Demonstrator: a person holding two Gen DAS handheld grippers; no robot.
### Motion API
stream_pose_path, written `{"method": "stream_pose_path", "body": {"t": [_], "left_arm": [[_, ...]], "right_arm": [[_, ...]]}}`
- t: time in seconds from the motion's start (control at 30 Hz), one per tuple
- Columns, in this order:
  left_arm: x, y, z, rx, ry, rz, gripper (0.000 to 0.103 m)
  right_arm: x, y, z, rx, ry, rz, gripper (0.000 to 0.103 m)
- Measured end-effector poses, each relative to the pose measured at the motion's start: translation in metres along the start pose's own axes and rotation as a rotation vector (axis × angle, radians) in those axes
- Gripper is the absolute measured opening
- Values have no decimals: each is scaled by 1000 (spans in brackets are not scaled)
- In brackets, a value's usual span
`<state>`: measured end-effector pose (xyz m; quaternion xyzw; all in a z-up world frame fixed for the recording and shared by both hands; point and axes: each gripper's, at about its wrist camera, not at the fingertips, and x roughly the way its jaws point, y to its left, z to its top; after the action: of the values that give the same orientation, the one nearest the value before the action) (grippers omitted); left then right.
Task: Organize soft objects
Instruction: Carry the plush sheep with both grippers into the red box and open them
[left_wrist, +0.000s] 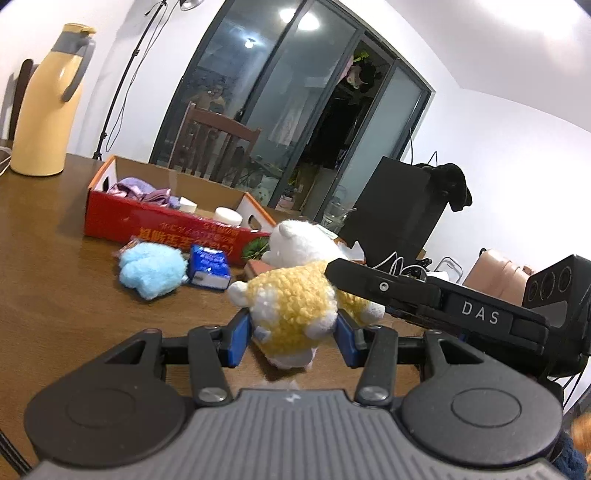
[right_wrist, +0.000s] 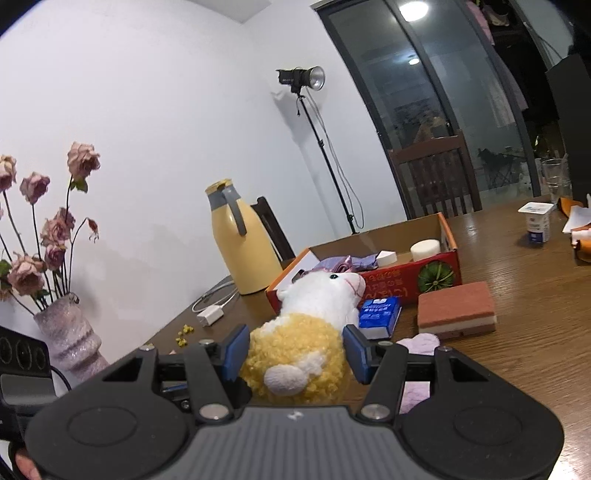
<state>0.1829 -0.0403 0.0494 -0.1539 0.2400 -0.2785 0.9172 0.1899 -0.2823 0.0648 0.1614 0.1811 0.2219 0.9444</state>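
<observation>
A yellow and white plush sheep (left_wrist: 291, 295) is held between both grippers above the wooden table (left_wrist: 55, 295). My left gripper (left_wrist: 293, 338) is shut on its lower body. My right gripper (right_wrist: 295, 350) is shut on its yellow back (right_wrist: 299, 350), and one right finger crosses the left wrist view (left_wrist: 369, 282). A red cardboard box (left_wrist: 162, 221) lies beyond, holding purple cloth (left_wrist: 147, 190) and white sponges (right_wrist: 424, 249). A light blue plush (left_wrist: 151, 267) lies in front of the box. A pale purple soft piece (right_wrist: 421, 343) lies under my right gripper.
A blue tissue pack (left_wrist: 208, 267) and a brown layered sponge block (right_wrist: 456, 310) lie near the box. A yellow thermos (left_wrist: 48, 103), a vase of dried roses (right_wrist: 70, 339), a charger (right_wrist: 210, 315), a yogurt cup (right_wrist: 535, 219) and a glass (right_wrist: 556, 181) stand on the table. Chairs stand behind.
</observation>
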Motion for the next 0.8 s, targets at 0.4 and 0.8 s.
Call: {"method": "stream_pose_path", "body": {"t": [0.4, 0.8], "left_arm": [[126, 18, 124, 6, 103, -9, 49], [281, 103, 171, -111, 339, 86, 48]], "right_arm": [[95, -73, 120, 130, 68, -73, 55], [269, -182, 155, 412, 357, -189, 55]]}}
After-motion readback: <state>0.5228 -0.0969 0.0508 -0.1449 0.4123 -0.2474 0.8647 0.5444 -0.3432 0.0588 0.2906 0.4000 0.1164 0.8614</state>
